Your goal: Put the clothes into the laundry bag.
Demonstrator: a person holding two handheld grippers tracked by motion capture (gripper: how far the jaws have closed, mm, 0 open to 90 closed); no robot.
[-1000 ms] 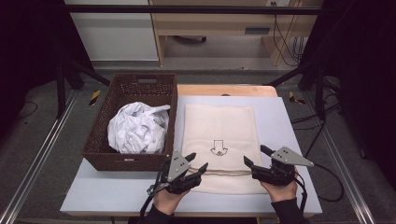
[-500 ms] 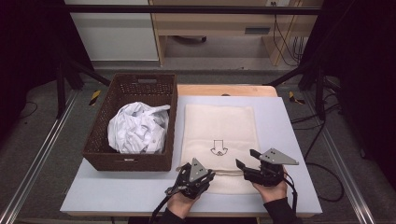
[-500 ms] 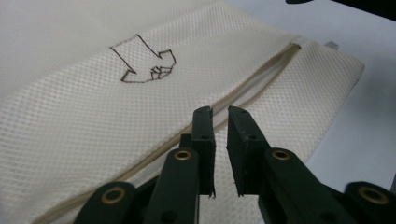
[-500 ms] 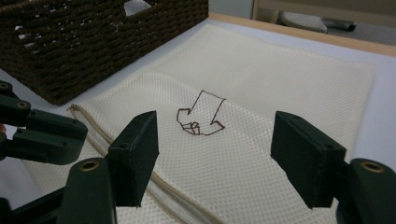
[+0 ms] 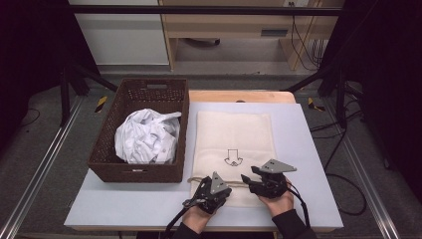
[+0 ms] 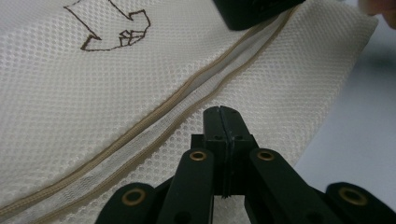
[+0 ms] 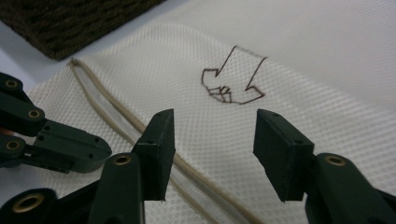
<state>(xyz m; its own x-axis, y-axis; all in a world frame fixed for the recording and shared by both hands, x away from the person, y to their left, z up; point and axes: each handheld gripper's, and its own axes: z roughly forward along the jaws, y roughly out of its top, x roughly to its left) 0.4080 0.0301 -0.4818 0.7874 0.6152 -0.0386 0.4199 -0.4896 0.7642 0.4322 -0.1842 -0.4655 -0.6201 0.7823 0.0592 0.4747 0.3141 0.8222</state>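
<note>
On a pale table, a cream mesh bag lay flat beside the basket; left gripper had pinched shut at its near hem, right gripper, half-closing, hovered over the opening, laundry unloaded.

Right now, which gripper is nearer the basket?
Left. The left gripper sits just below the basket's near right corner; the right gripper is farther right over the bag.

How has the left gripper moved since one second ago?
Yes. The left gripper moved right along the mesh bag's near edge, away from the basket.
</note>
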